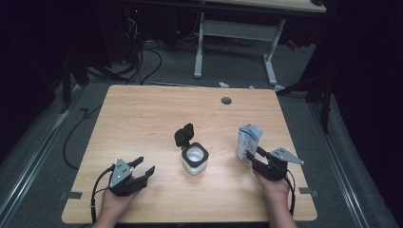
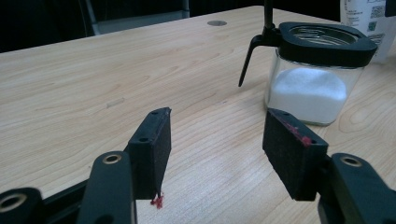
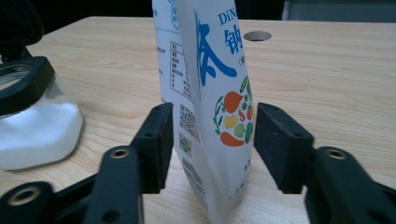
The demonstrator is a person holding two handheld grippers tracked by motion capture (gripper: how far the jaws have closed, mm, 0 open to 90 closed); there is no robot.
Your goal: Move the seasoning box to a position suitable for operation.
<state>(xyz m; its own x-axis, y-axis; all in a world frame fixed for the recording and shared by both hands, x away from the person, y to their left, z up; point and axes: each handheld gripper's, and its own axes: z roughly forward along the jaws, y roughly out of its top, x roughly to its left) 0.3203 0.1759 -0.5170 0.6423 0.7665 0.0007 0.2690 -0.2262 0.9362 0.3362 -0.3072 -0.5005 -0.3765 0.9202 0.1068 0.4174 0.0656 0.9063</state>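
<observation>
The pouch (image 3: 210,107) stands upright on the counter (image 1: 142,123) between the right gripper's (image 1: 253,155) jaws, which are spread wide, both pads just clear of its sides. Left of it sits the open jar (image 1: 194,159) of white powder. The left gripper (image 1: 144,167) rests apart, jaws wide, holding nothing.

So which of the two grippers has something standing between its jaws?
The right gripper: the white pouch stands between its open jaws. The left gripper has only bare table between its own.

Bare tabletop (image 1: 142,118) left and behind; mid-table the open jar (image 1: 194,159), right the upright bag (image 1: 247,142).
</observation>
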